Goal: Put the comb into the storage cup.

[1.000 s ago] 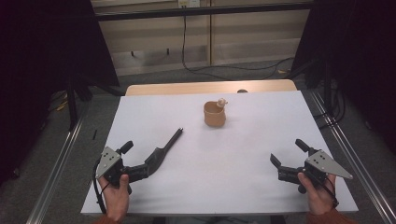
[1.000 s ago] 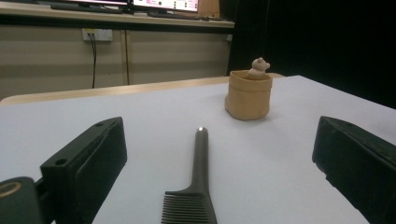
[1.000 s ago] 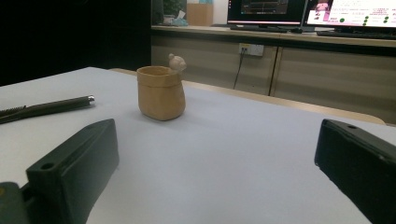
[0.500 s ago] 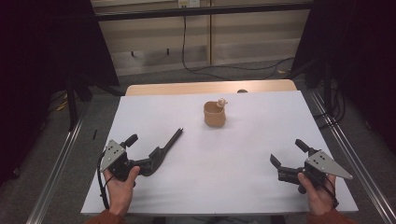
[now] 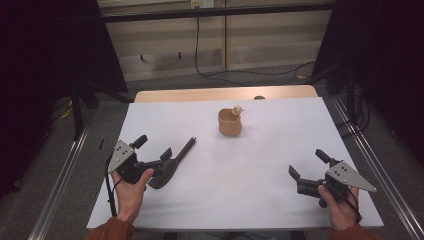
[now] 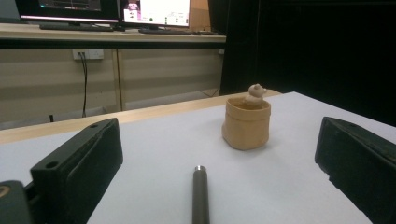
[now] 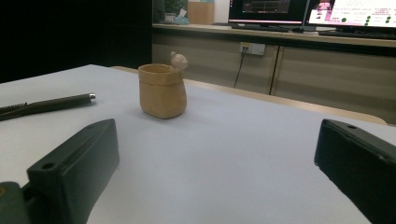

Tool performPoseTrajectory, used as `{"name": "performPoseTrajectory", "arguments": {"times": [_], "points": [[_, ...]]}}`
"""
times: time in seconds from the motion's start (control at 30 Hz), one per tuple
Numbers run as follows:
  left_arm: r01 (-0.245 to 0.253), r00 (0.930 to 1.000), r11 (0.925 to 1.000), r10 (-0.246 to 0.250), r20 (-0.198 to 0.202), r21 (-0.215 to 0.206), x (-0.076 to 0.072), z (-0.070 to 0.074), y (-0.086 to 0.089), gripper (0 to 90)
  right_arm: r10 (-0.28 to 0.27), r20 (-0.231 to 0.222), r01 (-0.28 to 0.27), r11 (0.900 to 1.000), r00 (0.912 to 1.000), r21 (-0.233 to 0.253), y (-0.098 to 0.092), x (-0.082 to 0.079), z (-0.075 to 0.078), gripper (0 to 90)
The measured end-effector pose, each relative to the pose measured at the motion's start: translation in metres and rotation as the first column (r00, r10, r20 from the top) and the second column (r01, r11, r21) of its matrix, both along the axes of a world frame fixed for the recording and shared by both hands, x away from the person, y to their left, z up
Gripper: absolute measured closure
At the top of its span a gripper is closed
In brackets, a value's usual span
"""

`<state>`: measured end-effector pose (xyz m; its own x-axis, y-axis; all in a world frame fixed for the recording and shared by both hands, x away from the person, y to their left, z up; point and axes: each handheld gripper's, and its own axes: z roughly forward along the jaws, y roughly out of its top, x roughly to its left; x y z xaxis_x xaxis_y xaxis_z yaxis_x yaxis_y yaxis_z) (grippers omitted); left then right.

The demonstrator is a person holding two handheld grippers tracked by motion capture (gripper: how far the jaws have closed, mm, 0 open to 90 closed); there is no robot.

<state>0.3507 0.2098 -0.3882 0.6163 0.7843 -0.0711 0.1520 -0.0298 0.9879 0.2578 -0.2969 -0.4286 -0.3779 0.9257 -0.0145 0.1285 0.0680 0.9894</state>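
On the table (image 5: 260, 200), the left tool (image 5: 152, 161) is hovering wide open over the spatula (image 5: 172, 162); closing off-centre could be tipping it. The right tool (image 5: 306, 170) is gaping wide, empty.

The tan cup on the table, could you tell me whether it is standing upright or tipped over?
Upright. The tan cup rests on its base on the white table, its rim level and opening upward, a small figure at the rim.

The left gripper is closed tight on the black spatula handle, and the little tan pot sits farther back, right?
Not quite. The left gripper is open; in the left gripper view the spatula handle lies between its wide-apart jaws, ungripped. The tan pot does sit farther back.
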Motion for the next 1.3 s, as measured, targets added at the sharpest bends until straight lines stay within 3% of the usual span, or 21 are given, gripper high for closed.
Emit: {"name": "performPoseTrajectory", "arguments": {"times": [0.17,0.43,0.63,0.8,0.9,1.03,1.3], "points": [[0.006,0.9998,0.9999,-0.006,0.018,0.016,0.008,0.001,-0.004,1.5,-0.001,0.001,0.001,1.000,1.0000,-0.002,0.000,0.000,0.000,0.0],[0.030,0.9994,0.9994,-0.030,0.016,0.014,0.018,0.003,-0.011,1.8,0.001,0.001,-0.001,1.000,1.0000,-0.001,0.000,0.000,0.000,0.0],[0.024,0.9997,0.9979,-0.024,0.007,0.059,0.029,0.005,-0.016,1.6,0.001,0.003,-0.001,1.000,1.0000,-0.002,0.000,0.000,0.000,0.0],[0.028,0.9996,0.9986,-0.029,0.003,0.044,0.038,0.003,-0.019,2.3,0.004,-0.003,-0.004,1.000,1.0000,-0.006,0.001,0.000,0.000,0.0],[0.037,0.9991,0.9974,-0.038,0.018,0.062,0.045,0.004,-0.020,2.2,0.003,-0.006,-0.003,1.000,1.0000,-0.011,0.001,0.001,-0.001,0.0],[0.027,0.9994,0.9990,-0.028,0.018,0.036,0.055,0.005,-0.023,1.9,0.002,-0.005,-0.002,1.000,1.0000,-0.006,0.001,0.001,-0.001,0.0],[-0.014,0.9997,0.9994,0.014,0.019,0.031,0.073,0.014,-0.032,2.5,0.008,-0.006,-0.008,1.000,0.9999,-0.007,0.001,0.000,-0.001,0.0]]}}
